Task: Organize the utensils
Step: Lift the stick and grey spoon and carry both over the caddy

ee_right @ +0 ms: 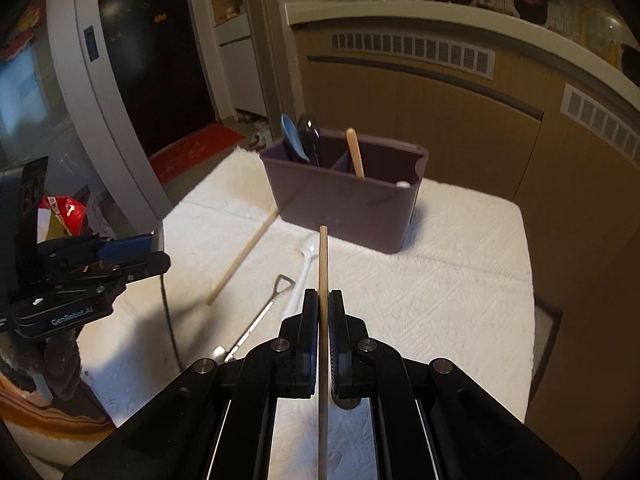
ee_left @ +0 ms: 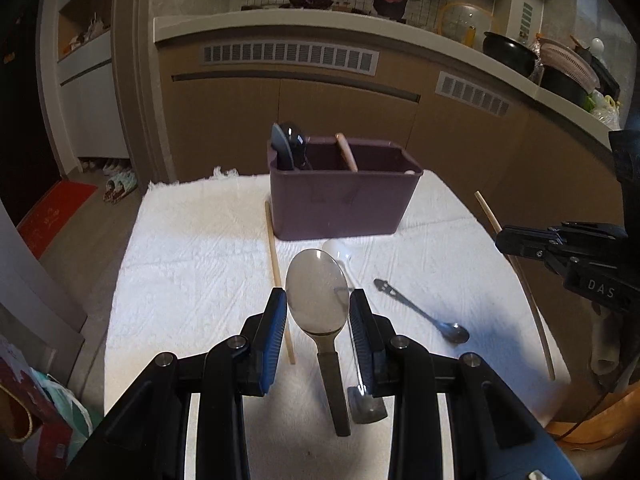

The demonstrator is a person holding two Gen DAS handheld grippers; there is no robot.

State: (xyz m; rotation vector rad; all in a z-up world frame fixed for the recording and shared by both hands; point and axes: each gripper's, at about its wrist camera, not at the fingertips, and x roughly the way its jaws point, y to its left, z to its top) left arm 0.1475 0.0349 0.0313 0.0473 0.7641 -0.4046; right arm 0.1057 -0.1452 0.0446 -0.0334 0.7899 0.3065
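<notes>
Two loads — your right gripper (ee_right: pixel 323 304) is clamping one chopstick (ee_right: pixel 323 264), left gripper (ee_left: pixel 319 308) is pinching the big spoon (ee_left: pixel 318 292); thin stick risks pivoting, missing the purple caddy (ee_right: pixel 344 204).

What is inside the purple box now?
In the purple box, the left part holds a blue spoon and a dark spoon; a wooden stick leans at the divider. Their lower ends and the box bottom are hidden by its wall.

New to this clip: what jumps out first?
The left gripper grips a big spoon in the foreground, bowl toward the purple box at the back of the white cloth. The right gripper is shut on a chopstick pointing at that box.
</notes>
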